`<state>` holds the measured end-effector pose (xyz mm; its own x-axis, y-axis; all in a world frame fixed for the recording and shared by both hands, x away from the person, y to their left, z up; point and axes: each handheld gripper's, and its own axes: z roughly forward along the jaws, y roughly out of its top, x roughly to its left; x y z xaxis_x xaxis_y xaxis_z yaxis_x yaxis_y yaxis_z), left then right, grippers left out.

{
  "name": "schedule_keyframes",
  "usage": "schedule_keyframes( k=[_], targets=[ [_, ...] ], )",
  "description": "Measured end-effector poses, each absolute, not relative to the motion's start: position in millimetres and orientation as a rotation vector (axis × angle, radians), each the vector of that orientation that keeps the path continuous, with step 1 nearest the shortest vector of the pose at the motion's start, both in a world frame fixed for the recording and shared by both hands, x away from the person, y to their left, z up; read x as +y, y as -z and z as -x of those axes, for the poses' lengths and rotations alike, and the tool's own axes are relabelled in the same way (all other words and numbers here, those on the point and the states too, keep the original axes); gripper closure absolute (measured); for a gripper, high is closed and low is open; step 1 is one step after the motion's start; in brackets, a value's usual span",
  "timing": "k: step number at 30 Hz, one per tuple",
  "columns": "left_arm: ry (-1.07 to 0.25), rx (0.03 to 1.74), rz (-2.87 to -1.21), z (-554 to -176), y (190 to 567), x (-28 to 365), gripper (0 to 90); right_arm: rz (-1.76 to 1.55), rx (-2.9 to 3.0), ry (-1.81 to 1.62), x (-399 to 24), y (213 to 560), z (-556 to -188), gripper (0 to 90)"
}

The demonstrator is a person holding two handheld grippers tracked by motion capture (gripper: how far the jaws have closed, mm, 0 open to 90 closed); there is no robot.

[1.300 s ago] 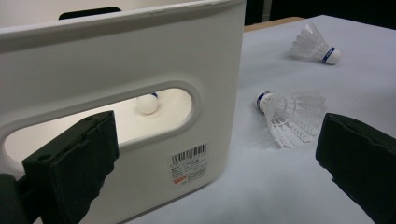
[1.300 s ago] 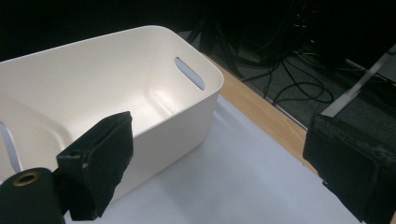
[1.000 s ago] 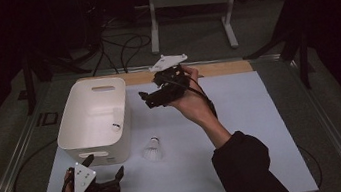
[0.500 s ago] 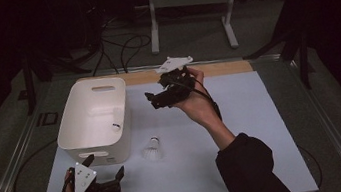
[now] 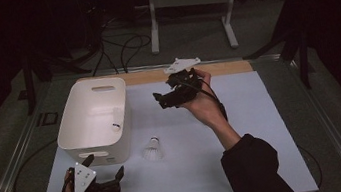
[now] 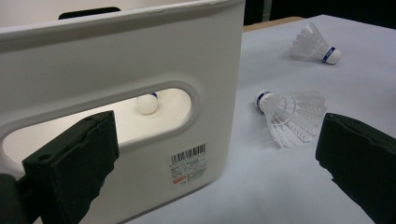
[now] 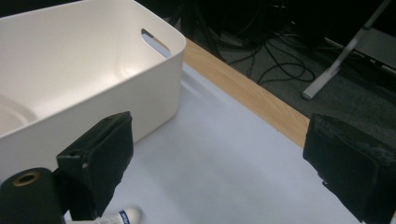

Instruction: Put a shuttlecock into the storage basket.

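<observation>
A white plastic bin [image 5: 88, 95] stands on the left of the white mat. One shuttlecock [image 5: 116, 126] lies inside it, and its cork [image 6: 147, 103] shows through the handle slot. Another shuttlecock [image 5: 153, 149] [image 6: 290, 114] lies on the mat just right of the bin's near corner. A third shuttlecock [image 6: 316, 45] lies farther off; its blue-banded cork [image 7: 120, 217] shows under my right gripper. My left gripper [image 5: 104, 167] [image 6: 215, 158] rests open on the mat in front of the bin. My right gripper [image 5: 161, 101] [image 7: 224, 168] hangs open and empty above the mat, right of the bin.
A wooden strip [image 5: 225, 67] runs along the mat's far edge. Beyond it are cables [image 5: 124, 47] and a metal stand [image 5: 185, 3] on the dark floor. The mat [image 5: 269, 127] stretches open to the right and front.
My right gripper has drifted slightly to the right, away from the bin, still open. The left gripper and the shuttlecocks have not moved.
</observation>
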<state>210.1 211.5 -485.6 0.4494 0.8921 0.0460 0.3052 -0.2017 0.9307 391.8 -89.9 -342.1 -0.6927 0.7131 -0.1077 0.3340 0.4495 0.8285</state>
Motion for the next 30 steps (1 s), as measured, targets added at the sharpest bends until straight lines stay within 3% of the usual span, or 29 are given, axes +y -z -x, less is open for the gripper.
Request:
schedule_keyframes(
  k=[30],
  targets=[
    [-0.765, 1.033, -1.745, -210, 486, 212, 0.0, -1.005, 2.212, -0.996, -140, 371, -408, 8.5]
  ],
)
